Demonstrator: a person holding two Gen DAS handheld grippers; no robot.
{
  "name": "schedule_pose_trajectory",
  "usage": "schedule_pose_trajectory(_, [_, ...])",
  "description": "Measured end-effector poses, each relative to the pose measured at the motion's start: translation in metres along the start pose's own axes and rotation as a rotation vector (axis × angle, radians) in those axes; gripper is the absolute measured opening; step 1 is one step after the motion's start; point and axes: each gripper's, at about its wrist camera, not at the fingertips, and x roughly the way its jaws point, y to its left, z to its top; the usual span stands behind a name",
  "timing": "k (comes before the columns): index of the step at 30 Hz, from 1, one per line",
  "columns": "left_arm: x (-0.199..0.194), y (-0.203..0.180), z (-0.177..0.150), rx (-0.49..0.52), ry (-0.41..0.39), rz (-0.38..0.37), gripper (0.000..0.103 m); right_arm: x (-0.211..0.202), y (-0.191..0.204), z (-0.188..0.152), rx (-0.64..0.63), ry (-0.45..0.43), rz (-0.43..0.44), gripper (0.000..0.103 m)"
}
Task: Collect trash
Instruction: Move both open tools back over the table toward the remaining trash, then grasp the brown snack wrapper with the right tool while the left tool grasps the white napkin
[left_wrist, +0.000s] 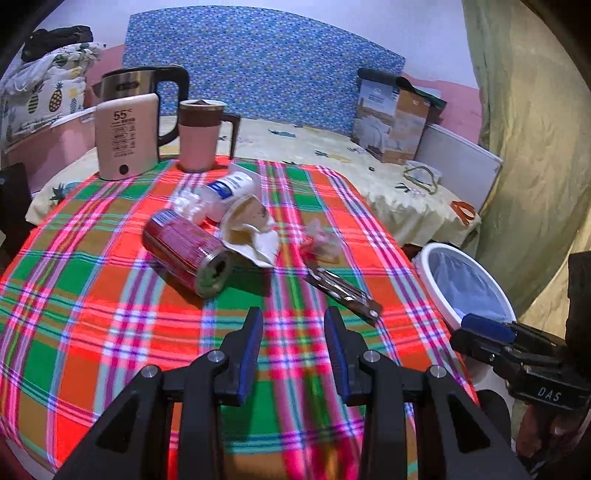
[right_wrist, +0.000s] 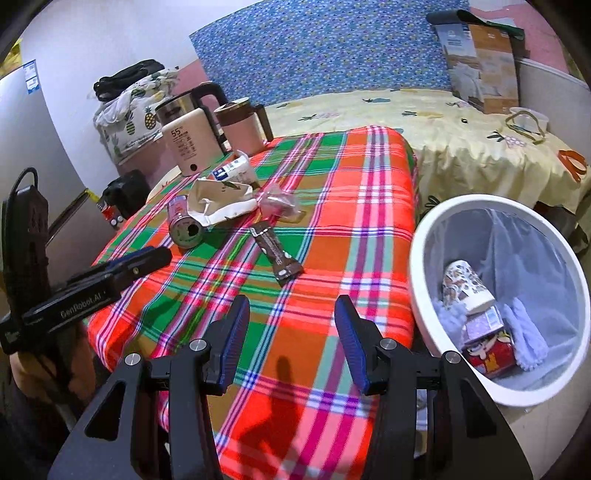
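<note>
On the plaid tablecloth lies a heap of trash: a red can on its side, a crumpled paper cup, a white and blue bottle, a clear plastic wrapper and a brown snack wrapper. My left gripper hovers open over the cloth, short of the can, nothing between its fingers. My right gripper is open and empty near the table's right edge. The white bin stands right of the table and holds cups and packaging.
A kettle and a pink lidded mug stand at the table's far edge. Behind lies a bed with a yellow sheet, a cardboard box and a blue headboard. A grey cabinet stands at the left.
</note>
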Motion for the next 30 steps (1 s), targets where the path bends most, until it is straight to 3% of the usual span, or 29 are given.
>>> schedule_pose_trajectory(13, [0.026,0.027,0.041,0.001,-0.039,0.052,0.045,0.034,0.009,0.016,-0.038,0.037,0.017,0.05])
schedule_pose_trajectory(26, [0.073,0.031,0.06,0.044,0.005,0.071,0.045,0.073,0.009,0.027,-0.059,0.1,0.009,0.05])
schedule_pose_trajectory(28, [0.078,0.028,0.061,0.06,0.015,0.083,0.045,0.076,0.01,0.028,-0.06,0.119,0.016,0.044])
schedule_pose_trajectory(30, [0.082,0.026,0.061,0.071,0.028,0.087,0.035,0.077,0.013,0.028,-0.08,0.124,0.003,0.029])
